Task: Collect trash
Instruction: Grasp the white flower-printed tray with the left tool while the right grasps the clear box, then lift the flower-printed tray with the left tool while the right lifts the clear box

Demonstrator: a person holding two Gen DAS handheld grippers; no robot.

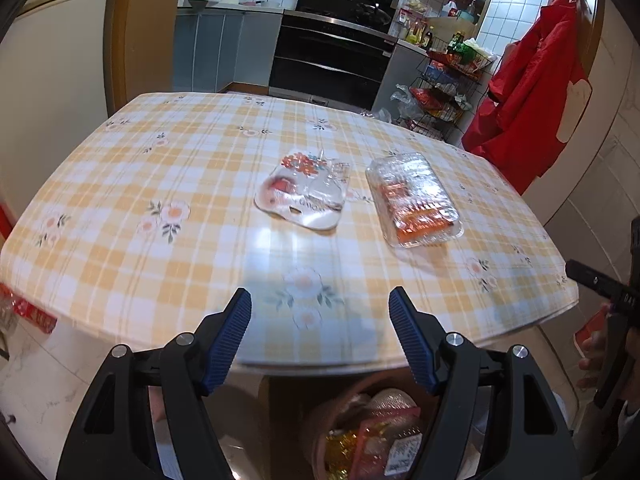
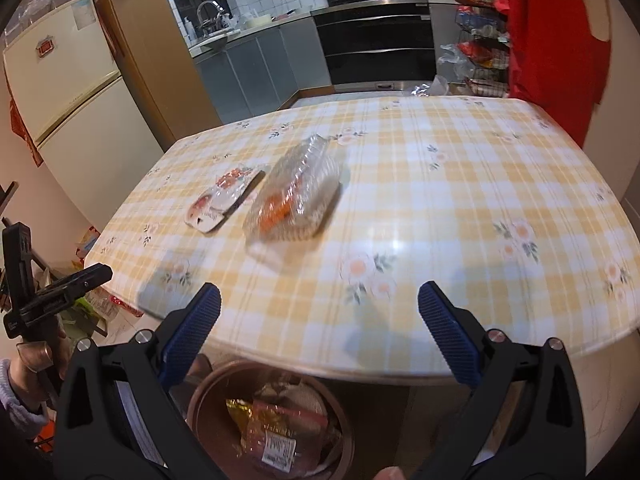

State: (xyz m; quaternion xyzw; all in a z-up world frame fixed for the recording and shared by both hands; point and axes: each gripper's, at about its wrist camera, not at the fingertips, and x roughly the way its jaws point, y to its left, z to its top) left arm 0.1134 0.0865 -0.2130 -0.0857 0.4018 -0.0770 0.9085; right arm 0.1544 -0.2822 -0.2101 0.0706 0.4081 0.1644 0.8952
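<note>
Table (image 1: 160, 184) carries a flat wrapper (image 1: 306, 192) beside a clamshell (image 1: 414, 200), nothing blocking them; bin (image 2: 208, 396) below holds wrappers. Left gripper (image 1: 320, 312) and right gripper (image 2: 319, 308) both gape wide, empty.

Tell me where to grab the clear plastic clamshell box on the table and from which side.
Take the clamshell box across its short width, one pad on each long side wall, coming from the near table edge and above. It lies flat with a narrow end toward the grippers, so the long walls run parallel to the approach. The thin flared rim looks too flimsy to pinch.
</note>
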